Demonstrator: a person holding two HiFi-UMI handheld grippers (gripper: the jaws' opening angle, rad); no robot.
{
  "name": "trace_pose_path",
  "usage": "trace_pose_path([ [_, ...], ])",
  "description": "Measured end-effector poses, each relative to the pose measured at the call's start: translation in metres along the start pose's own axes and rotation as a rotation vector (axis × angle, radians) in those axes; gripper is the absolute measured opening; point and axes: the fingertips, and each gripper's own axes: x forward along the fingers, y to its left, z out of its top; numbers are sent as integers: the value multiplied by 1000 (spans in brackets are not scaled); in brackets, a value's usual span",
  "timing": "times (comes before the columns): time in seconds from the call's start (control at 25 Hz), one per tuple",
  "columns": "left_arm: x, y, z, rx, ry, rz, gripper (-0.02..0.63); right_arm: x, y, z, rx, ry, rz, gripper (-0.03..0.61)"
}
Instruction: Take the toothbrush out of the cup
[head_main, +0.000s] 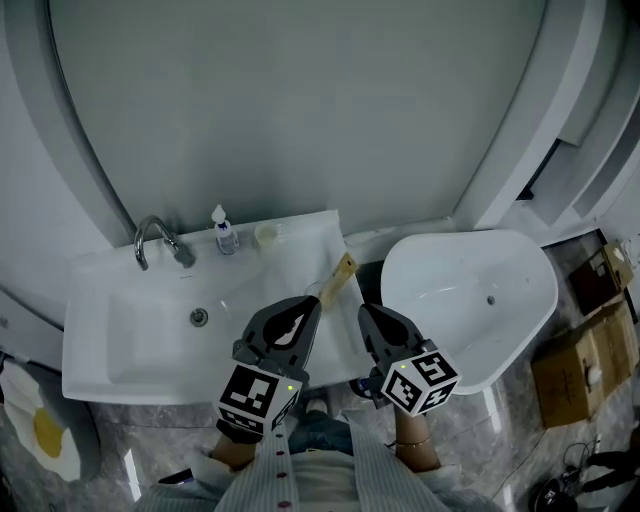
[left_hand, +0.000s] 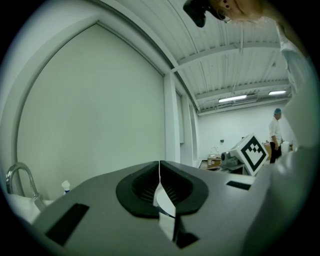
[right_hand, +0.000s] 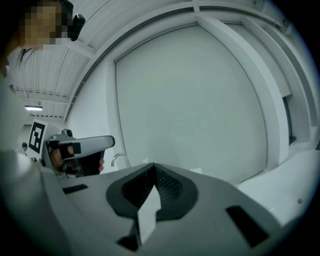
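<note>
Over the sink (head_main: 110, 330), the left gripper (head_main: 306, 308) and right gripper (head_main: 370, 314) keep their fingers pressed together, gripping nothing. Just past the tips, between them, the toothbrush (head_main: 340, 274) slants at the sink's right rim.
</note>
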Motion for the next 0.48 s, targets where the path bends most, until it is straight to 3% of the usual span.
trace_pose_path([
  [0.48,36,18,-23,-15,59,58,21,29,-30,-6,22,51,56,12],
])
